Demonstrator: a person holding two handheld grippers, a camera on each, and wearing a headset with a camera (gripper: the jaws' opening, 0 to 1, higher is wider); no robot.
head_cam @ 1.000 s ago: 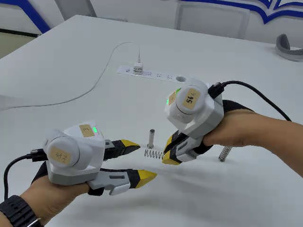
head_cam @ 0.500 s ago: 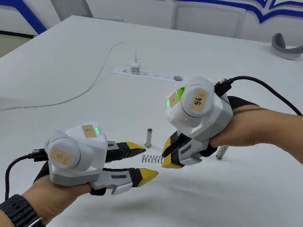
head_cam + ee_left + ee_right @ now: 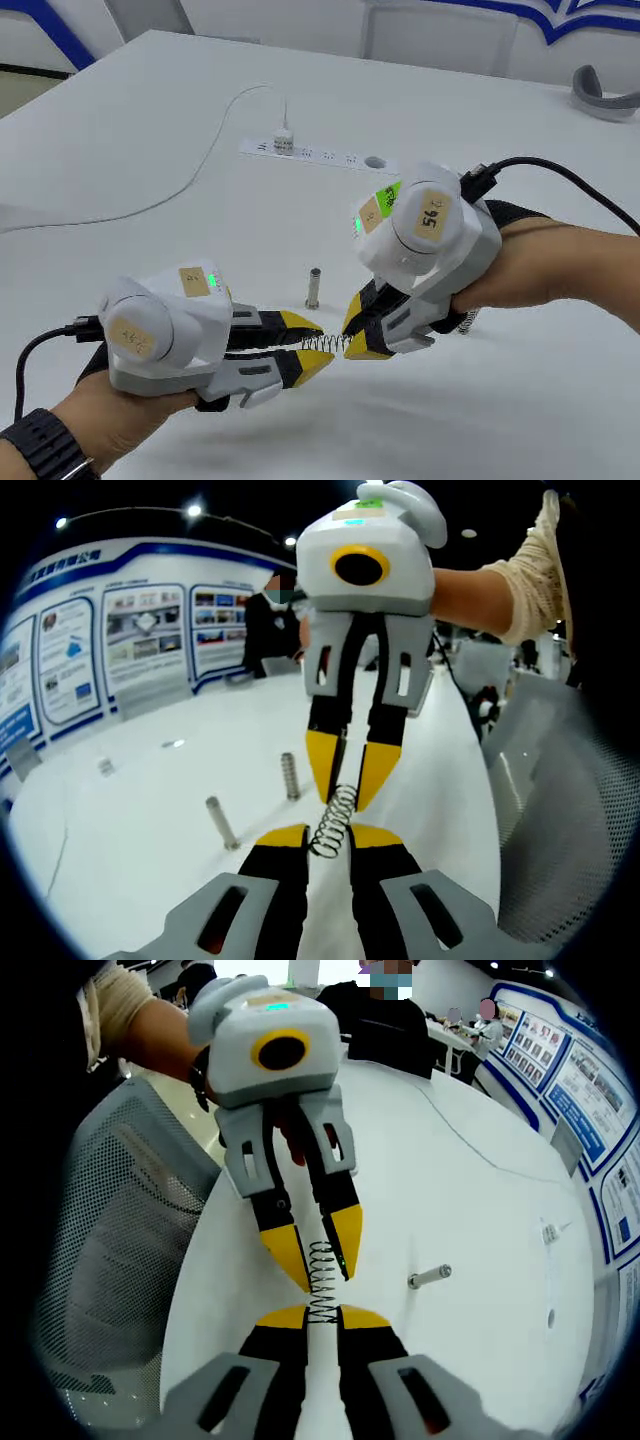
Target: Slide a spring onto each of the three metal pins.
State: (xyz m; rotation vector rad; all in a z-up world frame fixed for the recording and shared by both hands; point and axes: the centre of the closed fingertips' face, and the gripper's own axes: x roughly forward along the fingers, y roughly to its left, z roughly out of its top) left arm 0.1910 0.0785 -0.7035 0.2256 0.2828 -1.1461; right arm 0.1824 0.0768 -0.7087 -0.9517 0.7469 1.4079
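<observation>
Now the spring (image 3: pixel 336 344) hangs level above the tabletop (image 3: pixel 150 150), clamped in the right gripper (image 3: pixel 348 342); the left gripper (image 3: pixel 322 342) has its jaws flanking the other end, grip unclear. An upright bare pin (image 3: pixel 314 288) stands just behind.

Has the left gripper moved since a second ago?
Yes. The left gripper has advanced rightward, its tips now below the bare pin, at the spring.

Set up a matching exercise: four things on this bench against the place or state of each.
1 loose spring
2 left metal pin
3 right metal pin
4 power strip

A lies flat beyond the pins
B stands upright and bare
C spans from left gripper to right gripper
D already wears a spring

Pairs: 1-C, 2-B, 3-D, 4-A
</observation>
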